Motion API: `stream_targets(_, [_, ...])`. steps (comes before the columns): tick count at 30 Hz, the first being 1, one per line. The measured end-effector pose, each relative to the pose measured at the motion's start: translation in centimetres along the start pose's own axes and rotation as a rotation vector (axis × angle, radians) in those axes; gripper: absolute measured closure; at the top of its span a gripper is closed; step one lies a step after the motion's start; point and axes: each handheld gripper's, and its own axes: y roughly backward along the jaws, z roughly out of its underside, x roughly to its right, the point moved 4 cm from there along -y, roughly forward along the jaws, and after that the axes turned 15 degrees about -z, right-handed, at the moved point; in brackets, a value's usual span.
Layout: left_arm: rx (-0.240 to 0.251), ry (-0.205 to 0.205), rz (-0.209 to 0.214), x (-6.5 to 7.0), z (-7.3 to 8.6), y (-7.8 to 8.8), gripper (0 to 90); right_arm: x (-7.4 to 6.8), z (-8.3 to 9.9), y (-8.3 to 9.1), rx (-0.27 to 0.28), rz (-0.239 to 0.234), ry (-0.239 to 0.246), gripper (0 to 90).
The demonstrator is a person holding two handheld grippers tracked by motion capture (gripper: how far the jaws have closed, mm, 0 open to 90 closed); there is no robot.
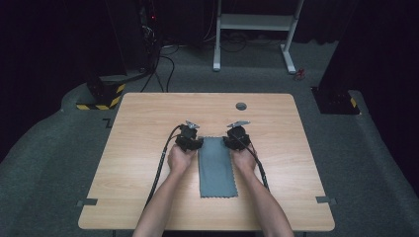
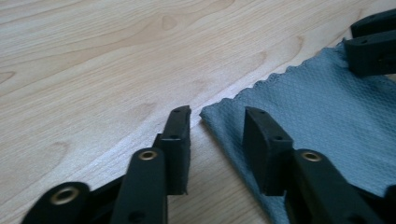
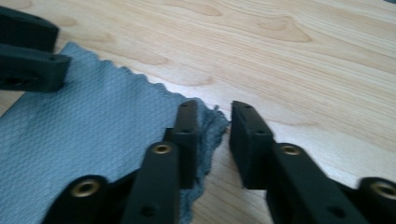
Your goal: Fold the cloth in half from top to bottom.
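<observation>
Grey cloth (image 1: 217, 168) between parted grippers

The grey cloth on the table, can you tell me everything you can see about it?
The grey cloth is a long rectangle lying flat on the wooden table, its length running away from the person. It looks like soft woven fabric with a tiny diamond pattern and zigzag-cut edges. At its far end, the open left gripper straddles one corner and the open right gripper the other, which is slightly crumpled. Neither has closed on it.
</observation>
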Motion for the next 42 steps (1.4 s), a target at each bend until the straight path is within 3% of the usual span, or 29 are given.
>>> stream_targets(4, [0.012, 0.002, 0.009, 0.1, -0.1, -0.2, 73.0, 0.0, 0.0, -0.1, 0.007, -0.045, 0.005, 87.7])
stream_targets(8, [-0.002, 0.017, 0.061, 0.3, -0.3, -0.2, 84.0, 0.0, -0.1, -0.1, -0.007, -0.051, 0.024, 88.8])
stream_targets(10, [-0.03, 0.004, 0.078, 0.1, -0.7, -0.4, 88.3, -0.1, -0.1, -0.1, -0.007, -0.04, 0.034, 89.5])
stream_targets(12, [-0.046, -0.007, 0.091, 0.0, -1.1, -0.6, 89.1, -0.3, -0.2, -0.1, -0.014, -0.005, 0.055, 89.7])
stream_targets(15, [-0.027, -0.007, 0.106, -0.1, -1.5, -0.7, 89.4, -0.2, -0.5, 0.5, 0.006, -0.01, 0.053, 89.7])
stream_targets(18, [0.001, 0.018, 0.129, -0.2, -1.9, -0.3, 89.5, 0.3, -0.5, 1.0, 0.01, -0.016, 0.042, 89.8])
stream_targets(22, [0.031, 0.028, 0.132, -0.7, -2.7, -0.1, 89.5, 0.3, -0.9, 1.4, 0.03, -0.019, 0.035, 89.9])
stream_targets(23, [0.022, -0.005, 0.114, -1.0, -3.3, -0.1, 89.5, 0.2, -1.3, 1.5, 0.023, -0.013, 0.031, 89.9])
stream_targets(27, [0.036, -0.01, 0.095, -1.8, -4.7, 0.6, 89.5, -0.5, -3.9, 2.0, 0.013, 0.011, 0.083, 90.0])
stream_targets(29, [0.05, 0.002, 0.102, -2.1, -4.8, 1.1, 89.5, -0.5, -4.2, 2.0, 0.004, 0.018, 0.084, 90.0])
stream_targets(32, [0.05, -0.023, 0.108, -2.3, -4.5, 1.4, 89.5, -0.8, -4.1, 2.2, 0.03, -0.015, 0.079, 89.9])
stream_targets(33, [0.049, -0.008, 0.124, -2.2, -4.2, 1.5, 89.5, -1.0, -3.8, 2.3, 0.028, -0.022, 0.083, 90.0])
stream_targets(37, [0.06, -0.034, 0.148, -1.6, -3.5, 1.8, 89.5, -1.0, -3.0, 2.4, 0.03, -0.051, 0.073, 89.9])
stream_targets(42, [0.06, -0.03, 0.169, -1.3, -2.9, 1.9, 89.4, -1.0, -2.4, 2.6, 0.027, -0.083, 0.09, 90.0])
